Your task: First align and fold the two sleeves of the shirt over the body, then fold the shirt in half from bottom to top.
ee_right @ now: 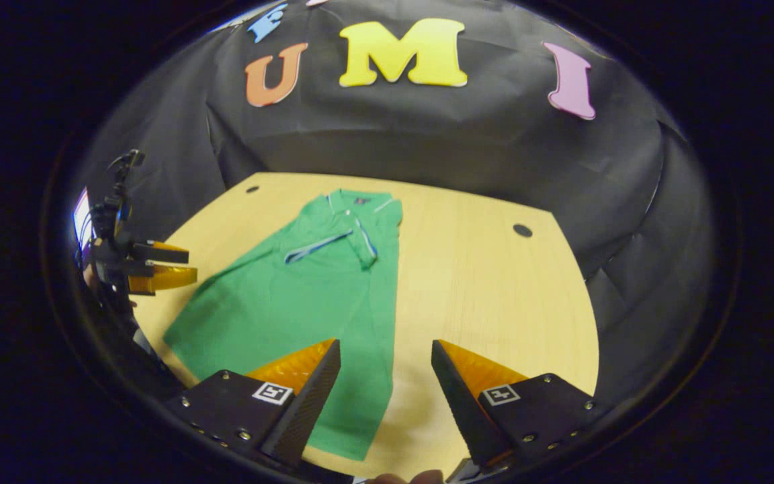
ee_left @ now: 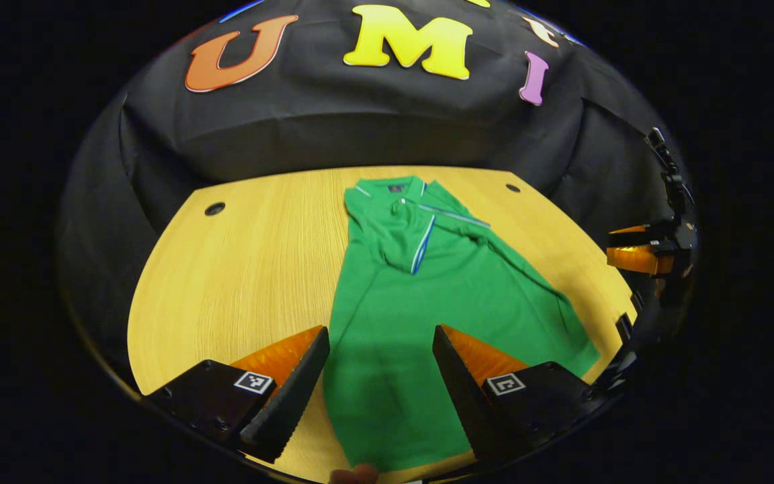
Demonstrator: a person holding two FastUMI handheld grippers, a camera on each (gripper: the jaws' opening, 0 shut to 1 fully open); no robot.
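The worktop (ee_left: 246,269) takes up the middle of both views, a pale wood surface with dark round holes (ee_left: 214,208) near its far corners.

The shirt (ee_left: 427,302) lies flat on the worktop, collar (ee_left: 387,188) toward the far edge and hem toward you. In the left gripper view it runs from upper centre down to the bottom centre of the frame; in the right gripper view (ee_right: 306,296) it sits left of centre, slanting toward the lower left. Both sleeves (ee_left: 420,235) are folded over the chest, their striped cuffs meeting just below the collar.

Your left gripper (ee_left: 380,376) appears at the bottom of the left gripper view. Its fingers stand apart, holding nothing, with the lower body of the shirt visible between them. You also see it at the left edge of the right gripper view (ee_right: 158,265), beside the shirt's side.

Your right gripper (ee_right: 383,383) appears at the bottom of the right gripper view. Its fingers stand apart, holding nothing, framing the shirt's side edge and bare worktop. You also see it at the right edge of the left gripper view (ee_left: 635,249).

A fingertip (ee_left: 355,474) shows at the bottom edge of the left gripper view.
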